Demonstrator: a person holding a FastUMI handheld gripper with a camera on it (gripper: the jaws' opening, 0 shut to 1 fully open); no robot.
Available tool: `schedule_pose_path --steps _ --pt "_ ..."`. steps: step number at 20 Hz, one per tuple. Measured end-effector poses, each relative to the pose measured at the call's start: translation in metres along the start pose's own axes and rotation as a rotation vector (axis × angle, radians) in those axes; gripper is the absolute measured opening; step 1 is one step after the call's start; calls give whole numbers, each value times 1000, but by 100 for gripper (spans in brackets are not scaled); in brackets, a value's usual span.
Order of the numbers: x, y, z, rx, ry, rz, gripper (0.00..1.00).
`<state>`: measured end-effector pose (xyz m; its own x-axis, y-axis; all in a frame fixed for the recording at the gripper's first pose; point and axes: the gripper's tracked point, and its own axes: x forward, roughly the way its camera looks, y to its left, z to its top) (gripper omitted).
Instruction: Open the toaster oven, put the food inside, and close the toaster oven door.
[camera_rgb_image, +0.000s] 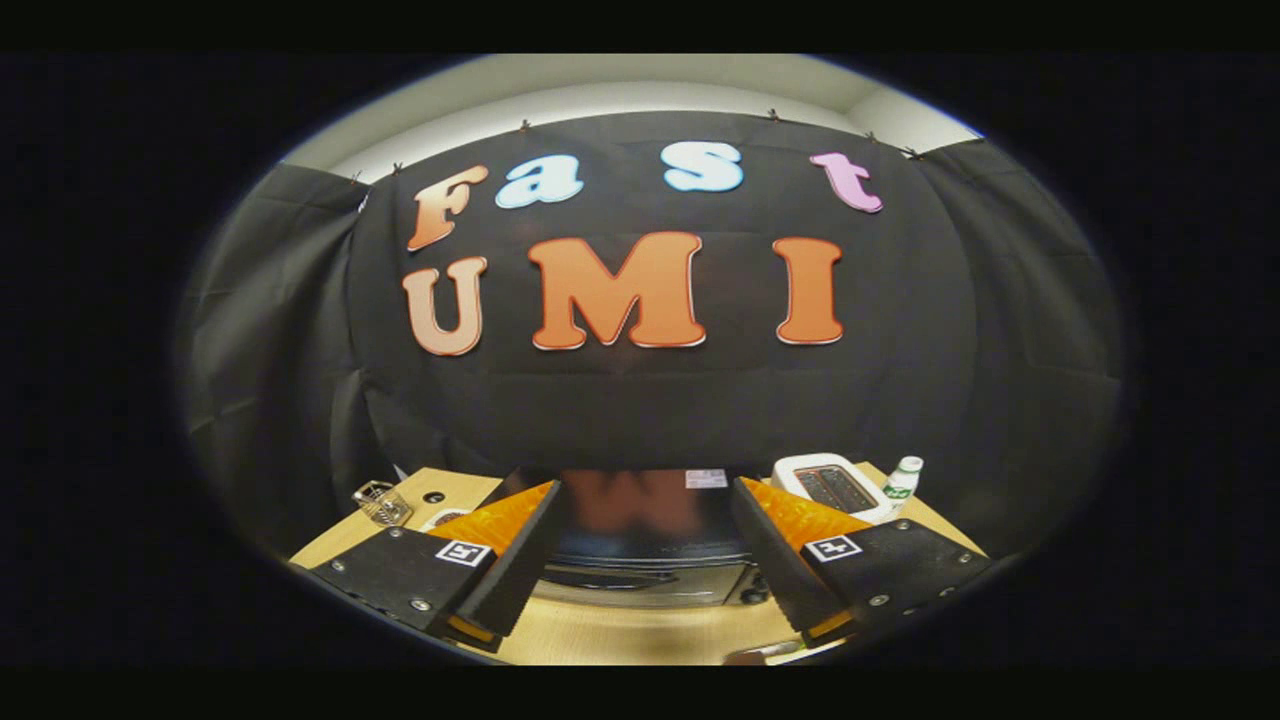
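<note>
Toaster oven (645, 545) — dark glossy top, silver front, door shut — on the wooden tabletop.

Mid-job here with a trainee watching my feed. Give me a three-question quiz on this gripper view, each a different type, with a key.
1. True or false: the gripper is shut on the toaster oven.
2. Multiple choice: beside the white toaster stands a) a mug b) a small bottle c) a pan.
3. Fill in: the wire basket sits on the wooden ____.

Key: 1 false, its fingers are spread with the oven just ahead between them; 2 b; 3 table.
</note>
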<state>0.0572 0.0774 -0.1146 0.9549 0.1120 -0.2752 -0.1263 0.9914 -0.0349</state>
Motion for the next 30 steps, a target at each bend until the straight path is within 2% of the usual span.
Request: schedule_pose_path --steps 6,11,16,20,30 --pt "30 31 -54 -34 100 2 98" --pt "44 32 -92 -89 187 -34 98" --pt "43 31 -110 -95 238 -65 98" --pt "41 29 -112 -1 254 -70 98" --pt "14 33 -123 0 254 -69 98"
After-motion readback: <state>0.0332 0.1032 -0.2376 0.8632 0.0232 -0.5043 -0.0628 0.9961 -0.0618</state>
